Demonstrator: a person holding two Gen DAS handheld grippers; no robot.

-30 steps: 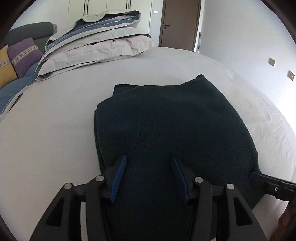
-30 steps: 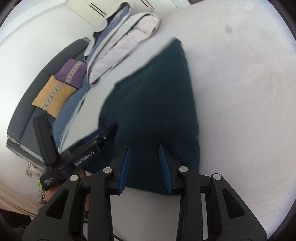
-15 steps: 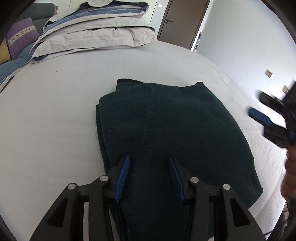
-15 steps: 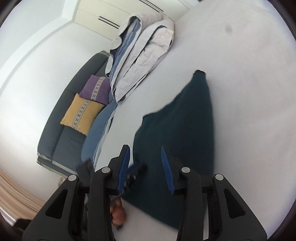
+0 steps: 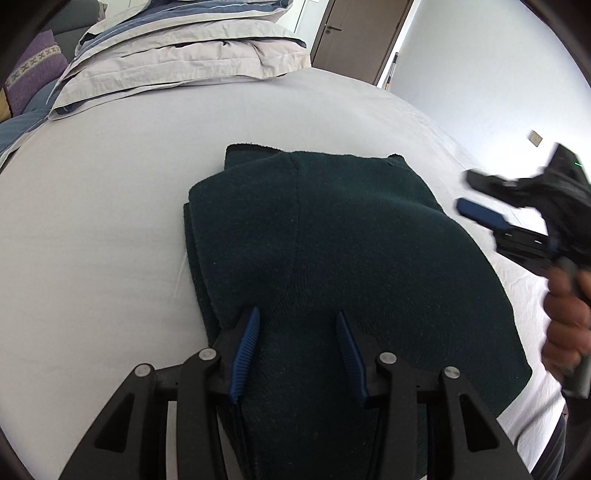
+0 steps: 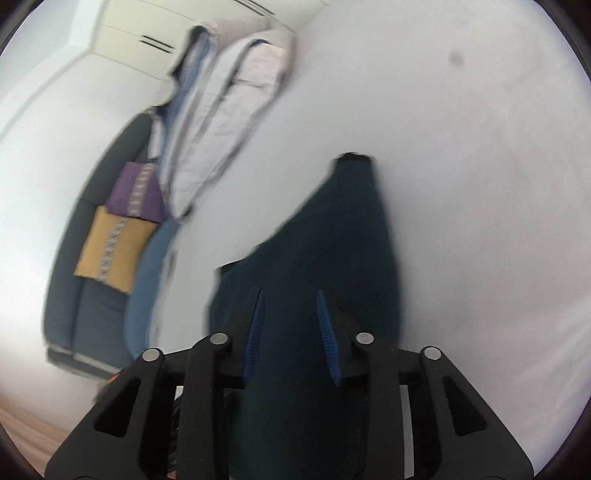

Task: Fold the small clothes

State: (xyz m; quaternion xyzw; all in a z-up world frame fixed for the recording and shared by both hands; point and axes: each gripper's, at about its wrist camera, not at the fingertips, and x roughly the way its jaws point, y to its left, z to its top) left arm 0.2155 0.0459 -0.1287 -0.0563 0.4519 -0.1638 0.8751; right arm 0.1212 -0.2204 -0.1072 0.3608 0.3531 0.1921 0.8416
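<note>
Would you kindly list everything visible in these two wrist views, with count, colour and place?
folded garment: one, dark green, middle of the bed, layered edges at its left side.
bed sheet: one, white, under the garment.
folded duvet: one stack, beige with blue stripes, far end of the bed.
sofa: one, dark grey, beside the bed.
cushions: two, purple and yellow, on the sofa.
door: one, brown, far wall.
wardrobe: white, behind the sofa.
left gripper: black, blue pads, jaws apart over the garment's near edge.
right gripper: black, blue pads, blurred, above the garment.
hand: one, holding the right gripper's handle.
</note>
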